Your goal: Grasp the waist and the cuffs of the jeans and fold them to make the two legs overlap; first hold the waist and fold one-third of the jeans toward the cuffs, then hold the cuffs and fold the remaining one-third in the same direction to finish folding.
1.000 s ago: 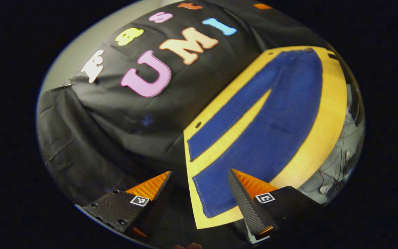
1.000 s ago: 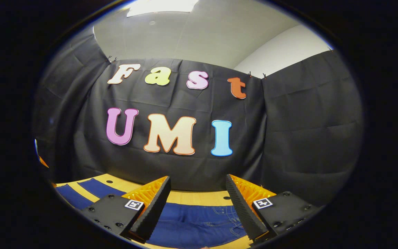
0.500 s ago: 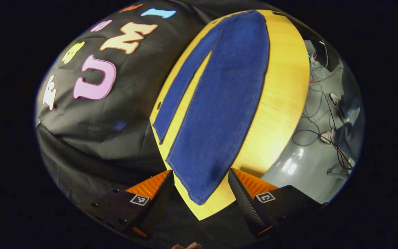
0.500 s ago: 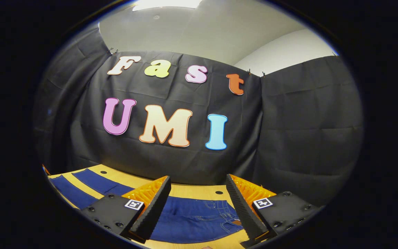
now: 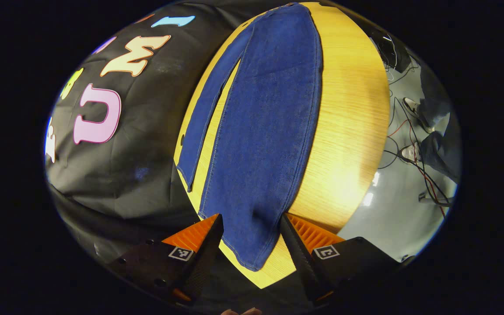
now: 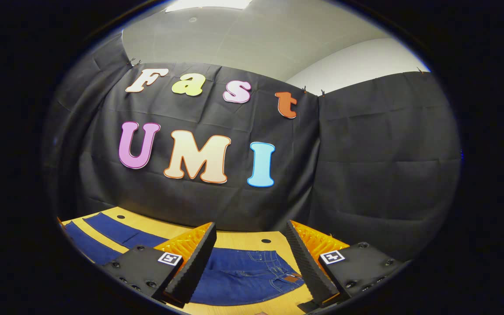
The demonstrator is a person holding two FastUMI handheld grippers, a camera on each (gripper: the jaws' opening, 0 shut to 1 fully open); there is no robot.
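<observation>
Listing your scene from largest item down: the yellow wood-grain table (image 5: 348, 113) carries the whole job, with two small dark holes in its top near the booth's black cloth wall, seen in the right gripper view. Next, the dark blue denim jeans (image 5: 269, 113) lie flat and full length on that table, both legs spread apart with a strip of bare wood between them, so no fold is made yet; judge the task as barely begun, with the leg overlap, the waist third and the cuff third all left to you. The waist end of the jeans (image 6: 252, 273), with its pockets and a small brown patch, sits just ahead of your right gripper (image 6: 247, 262), whose jaws stand parted and empty above the cloth, not touching it as far as can be told. The hemmed cuff of the nearer leg (image 5: 247, 253) lies at the table's corner, between the fingers of your left gripper (image 5: 250, 240), which is likewise spread wide and gripping nothing; whether its tips touch the denim cannot be told. The thinner far leg (image 5: 199, 131) ends near the table's edge by the wall. Smallest: loose cables and a person's shoes (image 5: 409, 151) on the grey floor beyond the table.
</observation>
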